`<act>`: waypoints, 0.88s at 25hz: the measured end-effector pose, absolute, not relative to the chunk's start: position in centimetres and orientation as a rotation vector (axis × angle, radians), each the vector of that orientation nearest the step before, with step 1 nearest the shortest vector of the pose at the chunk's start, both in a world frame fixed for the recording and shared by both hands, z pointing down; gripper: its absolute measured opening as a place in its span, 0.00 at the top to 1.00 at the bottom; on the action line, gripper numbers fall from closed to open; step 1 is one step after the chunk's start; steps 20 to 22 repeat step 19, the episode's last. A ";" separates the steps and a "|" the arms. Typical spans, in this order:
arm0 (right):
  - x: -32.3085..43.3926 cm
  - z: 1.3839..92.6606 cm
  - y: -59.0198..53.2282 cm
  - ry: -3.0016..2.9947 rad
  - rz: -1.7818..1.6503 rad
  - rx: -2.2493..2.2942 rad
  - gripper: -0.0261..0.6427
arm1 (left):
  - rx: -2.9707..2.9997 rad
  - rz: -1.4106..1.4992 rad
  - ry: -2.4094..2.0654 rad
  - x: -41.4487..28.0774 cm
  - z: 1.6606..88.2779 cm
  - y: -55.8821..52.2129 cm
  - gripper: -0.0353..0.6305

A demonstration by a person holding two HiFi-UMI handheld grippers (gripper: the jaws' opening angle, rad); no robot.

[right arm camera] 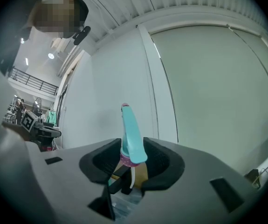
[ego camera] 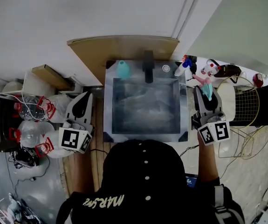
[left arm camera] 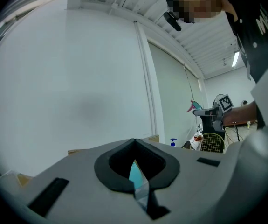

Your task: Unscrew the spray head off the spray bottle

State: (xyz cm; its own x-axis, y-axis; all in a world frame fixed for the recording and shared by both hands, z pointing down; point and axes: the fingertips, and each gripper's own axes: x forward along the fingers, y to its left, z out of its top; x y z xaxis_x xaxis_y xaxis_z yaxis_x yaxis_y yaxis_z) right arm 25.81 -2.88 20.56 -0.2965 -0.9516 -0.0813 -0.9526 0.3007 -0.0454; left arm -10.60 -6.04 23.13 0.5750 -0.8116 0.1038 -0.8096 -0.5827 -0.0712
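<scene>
View from above and along both jaws. The stainless-steel sink basin (ego camera: 107, 101) filled the centre, with a brown wooden board (ego camera: 124, 45) behind it and a pale wire basket (ego camera: 245, 107) at far right. My left gripper (left arm camera: 134, 143) hung beside the sink's left rim, jaws together on nothing. My right gripper (right arm camera: 133, 148) sat right of the sink, clamped on the teal spray head with a pink collar (right arm camera: 130, 134). Its white dip tube (right arm camera: 133, 176) hung bare, so I judged the head already off. A teal rounded object (ego camera: 123, 69) on the rear rim was possibly the bottle. Best practice was to keep the clamp steady. The basket crowded the right, and free room lay over the basin.
</scene>
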 end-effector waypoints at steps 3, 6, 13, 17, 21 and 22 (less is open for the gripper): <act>25.6 20.4 -2.9 2.464 0.024 -1.804 0.72 | -2.771 -0.194 1.430 -10.7 23.1 -6.0 0.91; 25.5 20.4 -2.8 2.467 0.028 -1.803 0.72 | -2.768 -0.197 1.431 -10.9 23.1 -5.8 0.91; 25.3 20.1 -2.5 2.472 0.038 -1.799 0.72 | -2.759 -0.194 1.423 -10.9 22.6 -5.6 0.91; 25.1 20.0 -2.3 2.478 0.044 -1.794 0.72 | -2.756 -0.198 1.423 -10.9 22.5 -5.3 0.91; 25.1 20.0 -2.1 2.481 0.048 -1.791 0.72 | -2.754 -0.200 1.424 -10.8 22.6 -5.1 0.91; 25.1 20.0 -2.1 2.481 0.048 -1.791 0.72 | -2.754 -0.200 1.424 -10.8 22.6 -5.1 0.91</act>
